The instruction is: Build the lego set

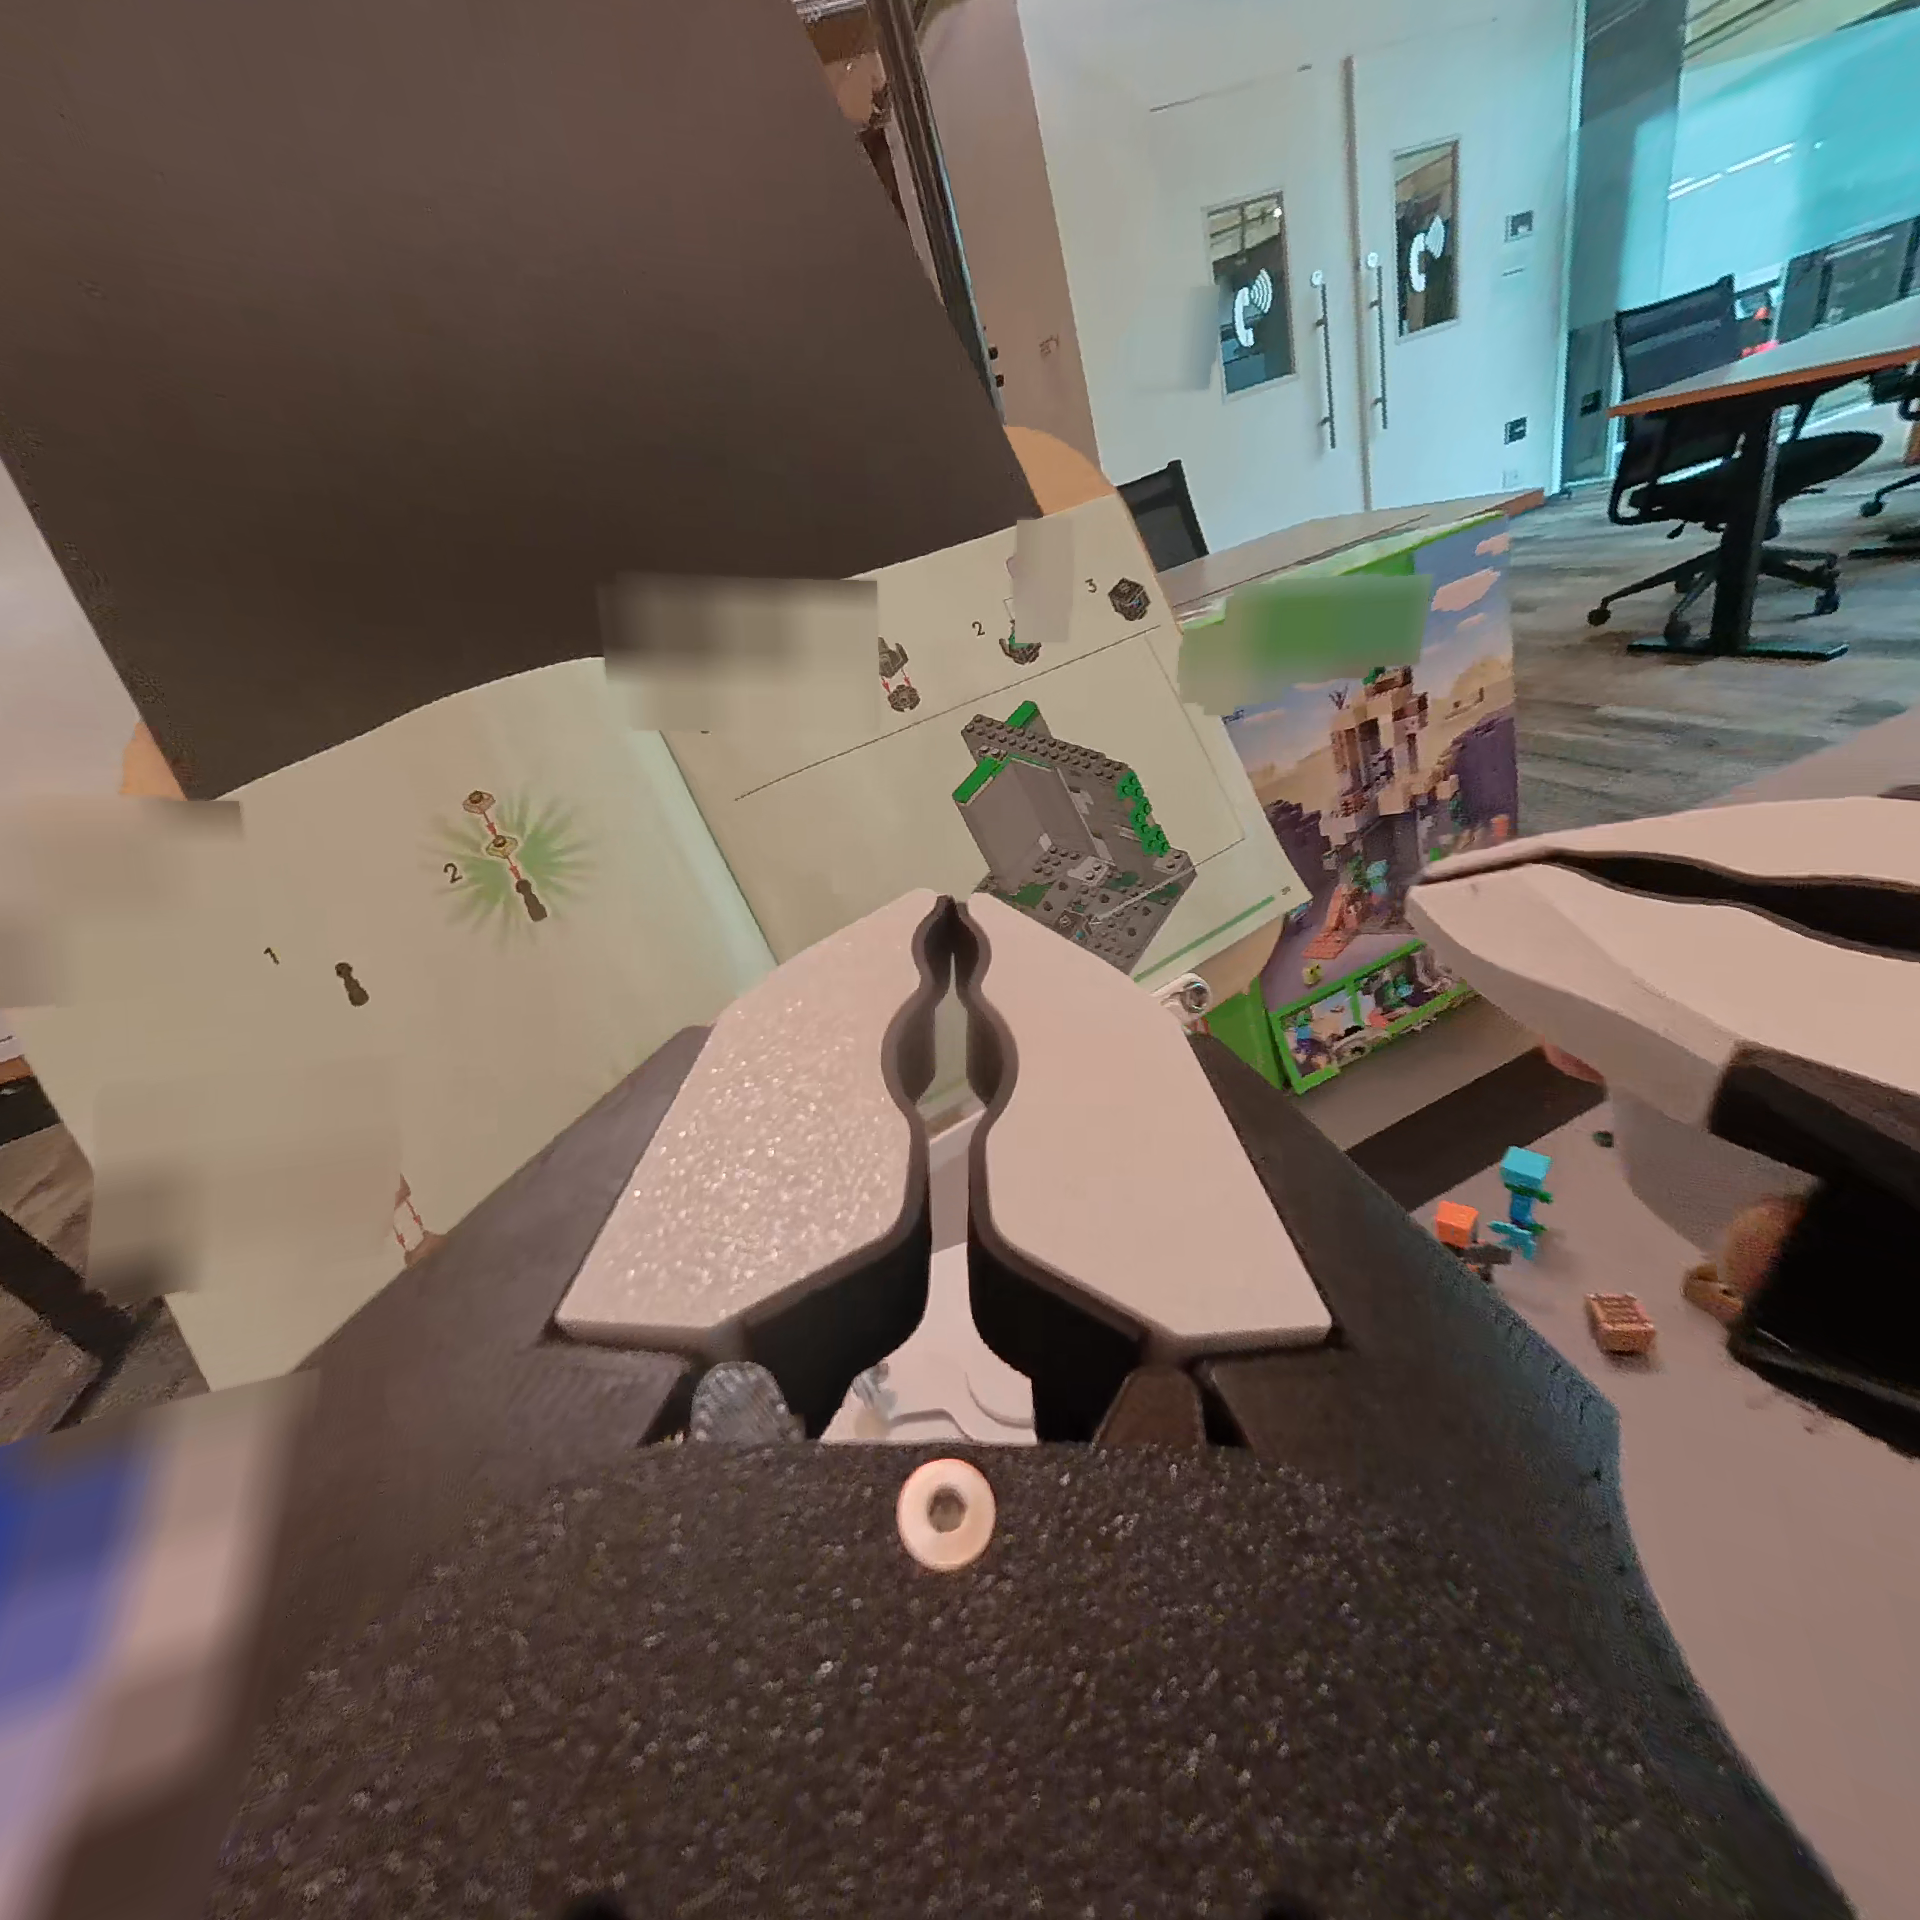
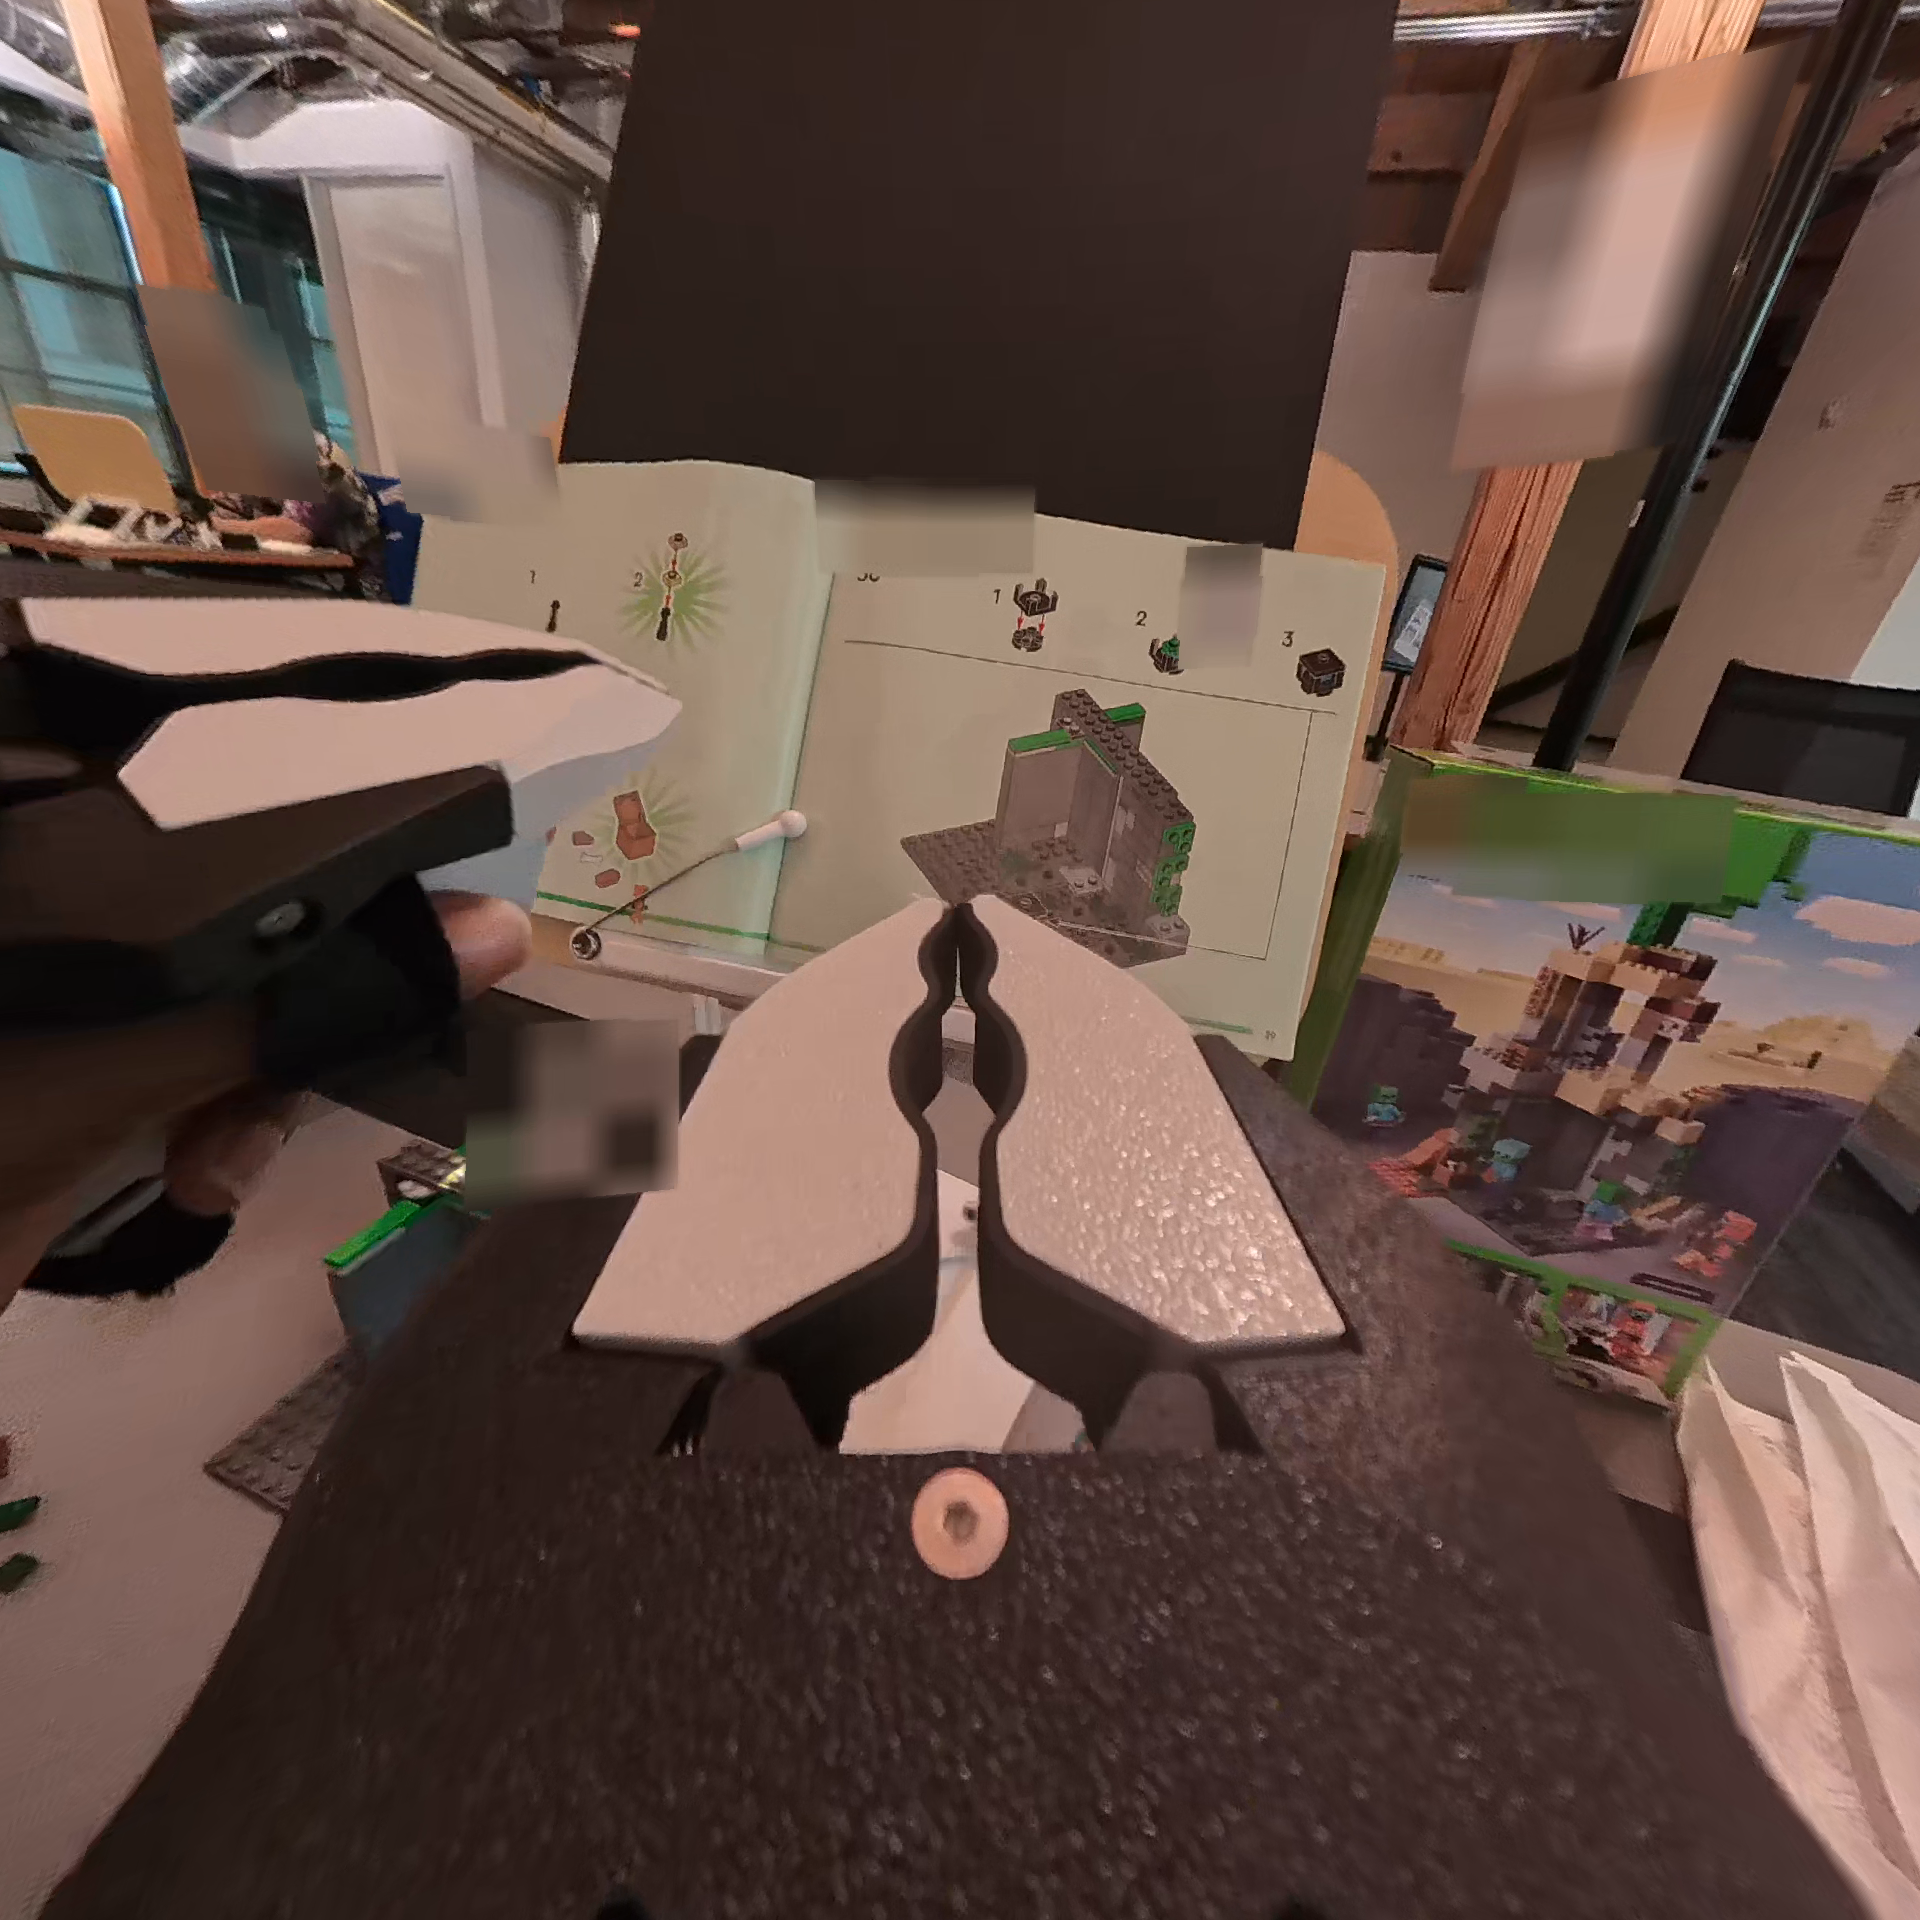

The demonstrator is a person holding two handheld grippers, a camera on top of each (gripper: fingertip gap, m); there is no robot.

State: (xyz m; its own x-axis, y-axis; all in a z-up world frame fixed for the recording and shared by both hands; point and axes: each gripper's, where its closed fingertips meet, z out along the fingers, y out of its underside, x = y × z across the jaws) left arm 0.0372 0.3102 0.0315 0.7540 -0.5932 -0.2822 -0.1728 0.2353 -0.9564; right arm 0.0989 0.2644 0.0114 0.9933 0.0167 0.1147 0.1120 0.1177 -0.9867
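An open instruction booklet (image 1: 499, 894) stands propped up ahead, also in the right wrist view (image 2: 1060, 790). Its right page shows a grey and green build. My left gripper (image 1: 954, 920) is shut and empty, held in the air and pointing at the booklet. My right gripper (image 2: 956, 914) is shut and empty too, pointing at the right page. Each gripper shows in the other's view, the right one (image 1: 1455, 883) at the right and the left one (image 2: 623, 675) at the left. A grey baseplate (image 2: 265, 1444) with green bricks (image 2: 379, 1242) lies low on the left, partly hidden.
The set's picture box (image 1: 1382, 831) stands right of the booklet, also in the right wrist view (image 2: 1621, 1060). A teal minifigure (image 1: 1522, 1195), an orange block (image 1: 1455, 1221) and a tan brick (image 1: 1619, 1320) lie on the table. White bags (image 2: 1818, 1558) lie at the right. Office desks and chairs (image 1: 1745, 447) are behind. Some 8 cm of space lies between my two pairs of fingers. It is some 30 cm from my left tips to the grey baseplate (image 2: 265, 1444).
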